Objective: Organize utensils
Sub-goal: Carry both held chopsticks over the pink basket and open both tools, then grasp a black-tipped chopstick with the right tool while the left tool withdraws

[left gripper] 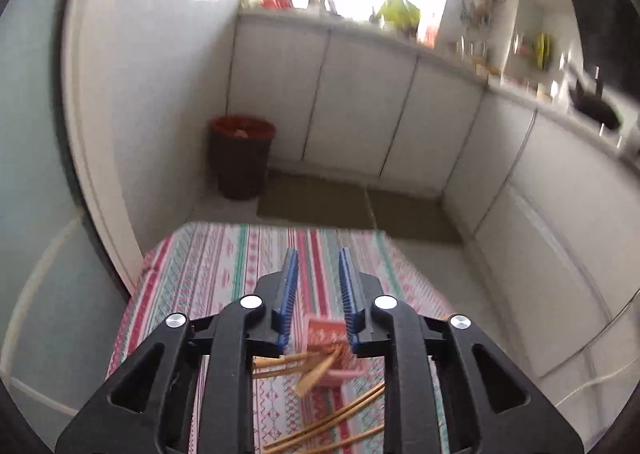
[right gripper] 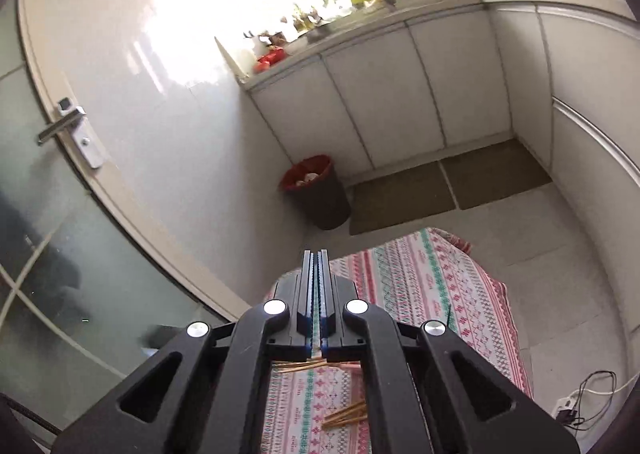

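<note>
Several wooden chopsticks (left gripper: pixel 332 422) lie loose on a small table with a striped pink and green cloth (left gripper: pixel 224 270). More chopsticks (left gripper: pixel 288 364) rest with their tips in a red box-like holder (left gripper: pixel 326 338). My left gripper (left gripper: pixel 318 262) is open and empty, held above the holder. My right gripper (right gripper: pixel 316 260) is shut with nothing seen between its fingers, above the cloth (right gripper: pixel 436 286). Under it lie chopsticks (right gripper: pixel 346 414) and more chopsticks (right gripper: pixel 300 366) near the jaw base.
A dark bin with a red liner (left gripper: pixel 240 155) stands on the floor by white cabinets (left gripper: pixel 360 113); it shows too in the right wrist view (right gripper: pixel 316 189). Two floor mats (left gripper: pixel 320 201) lie beyond the table. A glass door with a handle (right gripper: pixel 60 125) is at left. Cables (right gripper: pixel 584 398) lie right.
</note>
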Demonstrator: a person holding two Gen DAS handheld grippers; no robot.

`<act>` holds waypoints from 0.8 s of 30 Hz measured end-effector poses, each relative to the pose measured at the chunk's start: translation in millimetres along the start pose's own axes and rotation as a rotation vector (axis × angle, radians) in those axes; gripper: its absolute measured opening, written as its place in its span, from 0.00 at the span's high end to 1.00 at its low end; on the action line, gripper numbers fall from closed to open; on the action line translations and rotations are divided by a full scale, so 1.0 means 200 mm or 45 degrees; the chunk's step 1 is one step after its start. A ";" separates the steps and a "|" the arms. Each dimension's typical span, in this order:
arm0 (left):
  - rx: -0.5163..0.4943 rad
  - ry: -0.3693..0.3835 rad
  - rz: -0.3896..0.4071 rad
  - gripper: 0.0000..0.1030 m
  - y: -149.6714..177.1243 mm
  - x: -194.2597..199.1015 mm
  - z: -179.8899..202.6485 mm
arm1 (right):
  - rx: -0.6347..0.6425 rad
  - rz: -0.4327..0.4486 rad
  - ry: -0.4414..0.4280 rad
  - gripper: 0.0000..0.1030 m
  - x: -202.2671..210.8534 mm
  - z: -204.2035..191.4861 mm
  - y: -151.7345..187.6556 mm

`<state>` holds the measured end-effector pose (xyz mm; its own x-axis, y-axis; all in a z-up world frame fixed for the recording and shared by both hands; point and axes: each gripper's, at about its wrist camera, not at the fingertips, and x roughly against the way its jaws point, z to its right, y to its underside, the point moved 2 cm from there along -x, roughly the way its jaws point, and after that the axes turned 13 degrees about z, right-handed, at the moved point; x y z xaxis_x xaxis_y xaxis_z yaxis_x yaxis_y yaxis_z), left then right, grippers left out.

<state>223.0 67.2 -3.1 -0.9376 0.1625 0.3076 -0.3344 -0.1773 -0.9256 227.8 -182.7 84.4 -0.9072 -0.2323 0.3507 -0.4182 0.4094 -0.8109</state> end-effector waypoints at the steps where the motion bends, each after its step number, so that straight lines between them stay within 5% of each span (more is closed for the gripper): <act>1: 0.013 0.014 0.027 0.76 -0.04 0.05 -0.02 | -0.030 -0.050 0.044 0.98 -0.06 0.08 0.04; 4: 0.046 0.041 0.113 0.70 -0.15 0.21 -0.05 | -0.108 -0.230 0.187 0.93 -0.28 0.32 0.18; 6: 0.066 0.074 0.157 0.66 -0.21 0.31 -0.06 | -0.173 -0.357 0.299 0.69 -0.47 0.57 0.34; 7: 0.072 0.083 0.176 0.63 -0.23 0.35 -0.06 | -0.189 -0.391 0.347 0.65 -0.54 0.65 0.40; 11: 0.071 0.111 0.278 0.46 -0.32 0.54 -0.05 | -0.109 -0.605 0.511 0.65 -0.85 0.94 0.66; 15: 0.040 0.125 0.350 0.39 -0.37 0.64 -0.02 | -0.032 -0.714 0.532 0.62 -1.08 1.04 0.78; 22: -0.008 0.086 0.281 0.36 -0.32 0.53 -0.01 | 0.099 -0.796 0.560 0.61 -1.33 1.07 0.93; 23: -0.009 0.076 0.269 0.36 -0.31 0.52 -0.01 | 0.118 -0.820 0.567 0.63 -1.36 1.08 0.96; 24: -0.011 0.068 0.259 0.36 -0.31 0.51 -0.02 | 0.159 -0.800 0.583 0.79 -1.37 1.07 0.96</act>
<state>148.6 97.6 84.1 -0.9791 0.1759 0.1025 -0.1380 -0.2033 -0.9693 404.6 -229.8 -268.5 -0.4418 0.0105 0.8971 -0.8754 0.2137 -0.4336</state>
